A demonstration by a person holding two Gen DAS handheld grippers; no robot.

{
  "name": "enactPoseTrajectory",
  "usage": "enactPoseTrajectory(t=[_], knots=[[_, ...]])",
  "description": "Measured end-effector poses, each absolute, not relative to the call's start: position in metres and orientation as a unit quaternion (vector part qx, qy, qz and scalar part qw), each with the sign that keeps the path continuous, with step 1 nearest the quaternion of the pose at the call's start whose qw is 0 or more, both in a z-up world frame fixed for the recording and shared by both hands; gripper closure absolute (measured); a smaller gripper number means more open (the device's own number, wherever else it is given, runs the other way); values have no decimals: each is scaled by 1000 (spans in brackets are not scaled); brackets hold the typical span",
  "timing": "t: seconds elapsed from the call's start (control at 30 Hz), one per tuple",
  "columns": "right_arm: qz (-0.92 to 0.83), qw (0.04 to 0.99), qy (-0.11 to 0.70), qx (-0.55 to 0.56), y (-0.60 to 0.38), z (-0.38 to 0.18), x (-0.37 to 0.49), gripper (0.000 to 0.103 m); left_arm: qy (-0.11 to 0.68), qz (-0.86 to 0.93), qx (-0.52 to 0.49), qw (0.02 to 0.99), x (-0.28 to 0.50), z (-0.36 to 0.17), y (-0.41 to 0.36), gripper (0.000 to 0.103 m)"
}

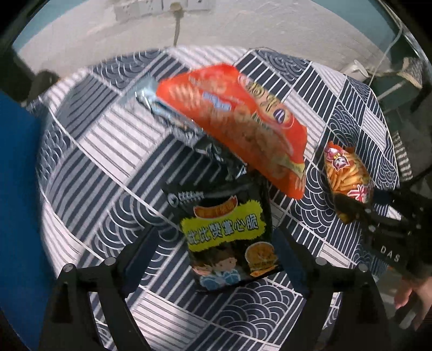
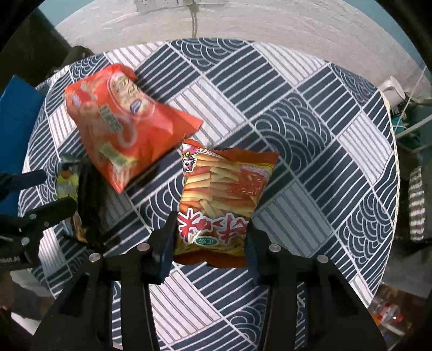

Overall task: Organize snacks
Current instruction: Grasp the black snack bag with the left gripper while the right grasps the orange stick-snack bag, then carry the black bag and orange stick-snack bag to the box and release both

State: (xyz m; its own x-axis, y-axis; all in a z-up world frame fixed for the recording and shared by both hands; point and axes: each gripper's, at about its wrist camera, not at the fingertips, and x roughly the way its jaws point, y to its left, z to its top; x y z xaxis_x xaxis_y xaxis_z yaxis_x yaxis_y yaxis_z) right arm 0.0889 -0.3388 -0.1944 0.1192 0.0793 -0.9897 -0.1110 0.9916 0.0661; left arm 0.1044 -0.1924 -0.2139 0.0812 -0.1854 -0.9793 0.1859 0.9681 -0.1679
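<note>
My left gripper [image 1: 216, 259] is open, its fingers standing apart on either side of a black snack bag [image 1: 226, 237] with a yellow label that lies on the patterned tablecloth [image 1: 108, 151]. A large orange-red snack bag [image 1: 237, 121] lies beyond it, over a dark foil bag [image 1: 189, 129]. My right gripper [image 2: 206, 248] is shut on the lower end of an orange fries snack bag [image 2: 224, 194]. The orange-red bag [image 2: 121, 127] lies to its left. The right gripper with the fries bag [image 1: 348, 178] also shows at the right of the left wrist view.
The round table has a blue and white tablecloth [image 2: 297, 135]. A blue object [image 1: 19, 189] stands at the left edge. A white wall with a socket and cable [image 1: 176, 24] is behind. A white cup [image 2: 392, 90] and clutter sit beyond the table's right edge.
</note>
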Motion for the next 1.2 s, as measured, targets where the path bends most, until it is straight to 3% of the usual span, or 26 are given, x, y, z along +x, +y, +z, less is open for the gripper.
enactPoseTrajectory(t=[0.4, 0.43, 0.47, 0.57, 1.2], knots=[[68, 756, 651, -34, -316, -200, 88, 60, 678, -124, -2, 724, 101, -240, -201, 15], [69, 756, 650, -39, -313, -200, 89, 61, 675, -128, 2, 727, 99, -240, -201, 19], [69, 756, 650, -44, -311, -199, 89, 61, 670, -133, 4, 730, 97, -239, -202, 30], [73, 758, 647, -51, -305, -195, 90, 61, 666, -138, 13, 733, 86, -234, -198, 39], [117, 780, 610, -77, -281, -130, 80, 61, 609, -141, 68, 778, 57, -173, -146, 40]])
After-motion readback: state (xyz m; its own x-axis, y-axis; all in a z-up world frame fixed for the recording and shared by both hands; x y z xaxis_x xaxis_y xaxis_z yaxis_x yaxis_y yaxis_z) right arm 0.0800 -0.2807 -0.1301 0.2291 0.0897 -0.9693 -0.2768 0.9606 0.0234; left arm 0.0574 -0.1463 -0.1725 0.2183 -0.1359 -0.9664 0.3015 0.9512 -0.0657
